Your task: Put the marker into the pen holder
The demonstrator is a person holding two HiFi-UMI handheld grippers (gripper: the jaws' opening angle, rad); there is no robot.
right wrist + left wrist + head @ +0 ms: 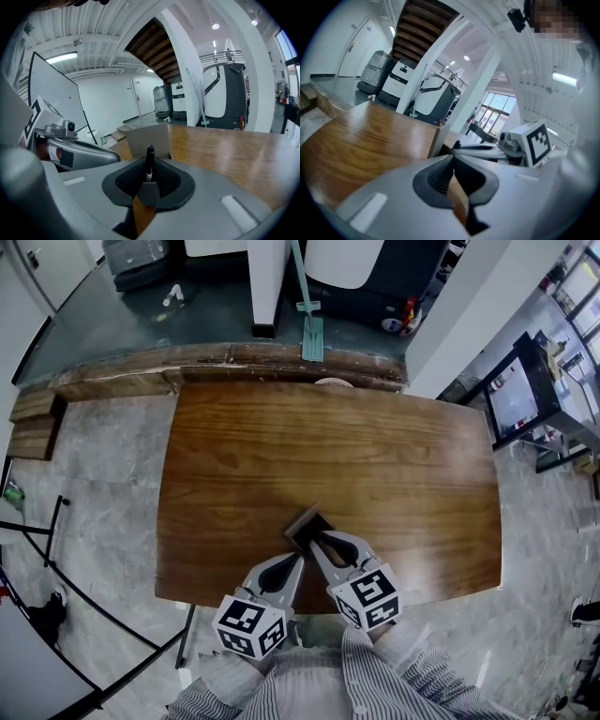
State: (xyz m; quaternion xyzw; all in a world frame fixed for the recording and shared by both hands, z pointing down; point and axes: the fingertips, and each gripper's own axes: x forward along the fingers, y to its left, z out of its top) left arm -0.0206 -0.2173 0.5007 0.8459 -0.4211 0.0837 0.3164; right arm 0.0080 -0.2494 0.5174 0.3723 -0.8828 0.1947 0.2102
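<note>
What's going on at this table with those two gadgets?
A person holds a gripper in each hand over a wooden table. The right gripper has its jaws shut on a black marker, which points toward the small box-shaped pen holder just ahead. The left gripper is close beside the holder, jaws together with nothing between them. The marker is not yet in the holder.

A brown wooden table (pixel 281 446) stands on a shiny grey stone floor (pixel 94 493). The walls (pixel 108 98) are white. Brown stairs (pixel 417 28) go up overhead. Long lights (pixel 63 57) shine, and big windows (pixel 499 105) let in daylight.
</note>
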